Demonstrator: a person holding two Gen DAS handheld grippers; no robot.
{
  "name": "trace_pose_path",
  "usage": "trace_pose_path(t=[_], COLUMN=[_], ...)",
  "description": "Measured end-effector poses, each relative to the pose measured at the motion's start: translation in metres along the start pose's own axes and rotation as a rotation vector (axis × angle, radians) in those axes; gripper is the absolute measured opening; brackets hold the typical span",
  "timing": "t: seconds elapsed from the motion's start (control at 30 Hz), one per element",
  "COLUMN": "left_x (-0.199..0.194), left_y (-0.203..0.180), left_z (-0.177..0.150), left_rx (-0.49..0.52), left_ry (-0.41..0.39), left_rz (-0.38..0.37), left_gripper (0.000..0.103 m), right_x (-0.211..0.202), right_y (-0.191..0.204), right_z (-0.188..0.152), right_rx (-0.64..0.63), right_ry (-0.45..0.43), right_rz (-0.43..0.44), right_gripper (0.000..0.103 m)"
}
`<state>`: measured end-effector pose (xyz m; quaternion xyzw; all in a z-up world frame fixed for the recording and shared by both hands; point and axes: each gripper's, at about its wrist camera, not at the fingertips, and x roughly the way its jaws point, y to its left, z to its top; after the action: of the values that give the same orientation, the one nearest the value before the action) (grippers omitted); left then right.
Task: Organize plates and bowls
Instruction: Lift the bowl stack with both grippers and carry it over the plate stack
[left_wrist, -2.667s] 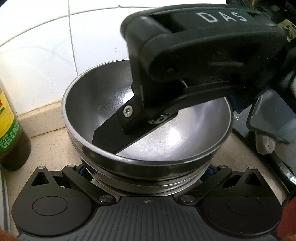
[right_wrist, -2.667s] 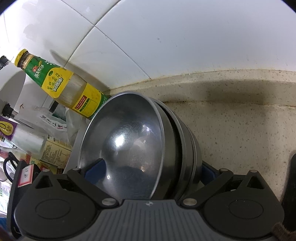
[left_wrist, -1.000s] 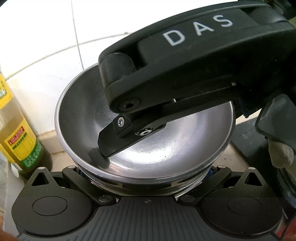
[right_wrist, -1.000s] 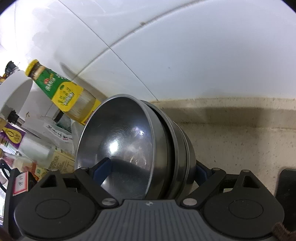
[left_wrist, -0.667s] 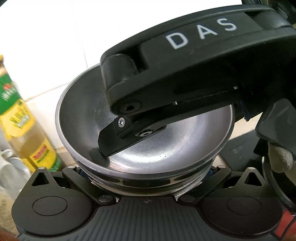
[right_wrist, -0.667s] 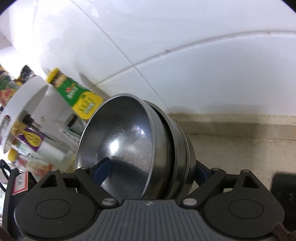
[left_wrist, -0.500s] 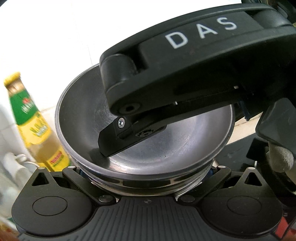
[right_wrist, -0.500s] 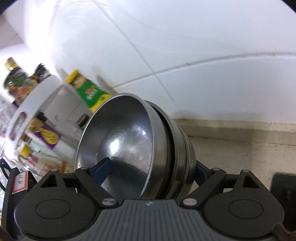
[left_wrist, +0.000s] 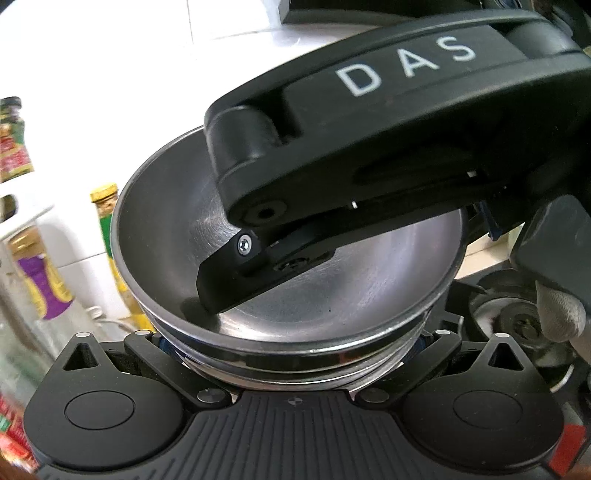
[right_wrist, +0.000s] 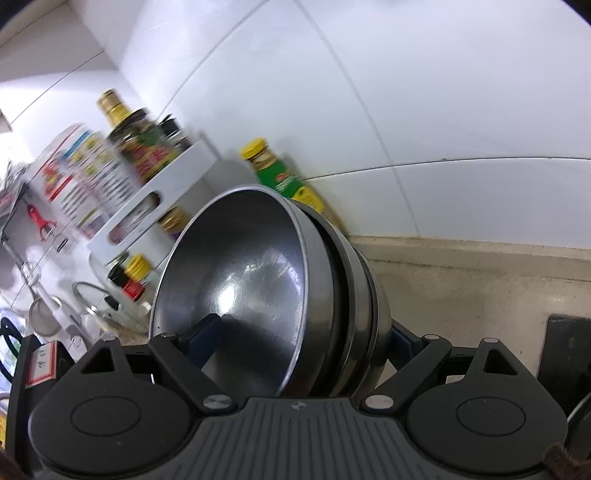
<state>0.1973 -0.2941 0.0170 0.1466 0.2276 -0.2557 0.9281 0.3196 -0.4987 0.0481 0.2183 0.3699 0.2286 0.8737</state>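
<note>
A nested stack of steel bowls (left_wrist: 173, 236) is held in the air. My left gripper (left_wrist: 291, 354) has its fingers at either side of the stack's lower wall and is shut on it. My right gripper (right_wrist: 303, 336) is shut on the stack's rim, one blue-padded finger (right_wrist: 207, 332) inside the top bowl (right_wrist: 236, 280) and the other outside under the stack. In the left wrist view the right gripper's black body (left_wrist: 388, 122), marked DAS, reaches over the bowl with its finger (left_wrist: 236, 273) down on the inner wall.
A white tiered rack (right_wrist: 155, 199) of sauce bottles stands at the left against the white tiled wall. A green bottle with a yellow cap (right_wrist: 277, 173) stands behind the bowls. The beige counter (right_wrist: 461, 288) runs to the right, with a black stove edge (right_wrist: 565, 347).
Both grippers have lifted the bowl stack off the counter and swung it left. The green bottle and the bottle rack have come into view. The grip has not changed.
</note>
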Motion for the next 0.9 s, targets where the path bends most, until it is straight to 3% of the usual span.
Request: trace_pose_path(t=[0.47, 0.9], left_x=[-0.036, -0.049], left_y=[-0.008, -0.013], left_z=[-0.042, -0.08], left_rx=[0.003, 0.035], left_ry=[0.057, 0.117], left_rz=[-0.063, -0.118], left_gripper=[0.103, 0.103], right_x=[-0.015, -0.026], right_y=[0.057, 0.08], right_z=[-0.068, -0.14], right_rx=[0.048, 0.132], right_ry=[0.027, 0.063], right_rz=[-0.035, -0.061], right_gripper=[0.087, 0.087])
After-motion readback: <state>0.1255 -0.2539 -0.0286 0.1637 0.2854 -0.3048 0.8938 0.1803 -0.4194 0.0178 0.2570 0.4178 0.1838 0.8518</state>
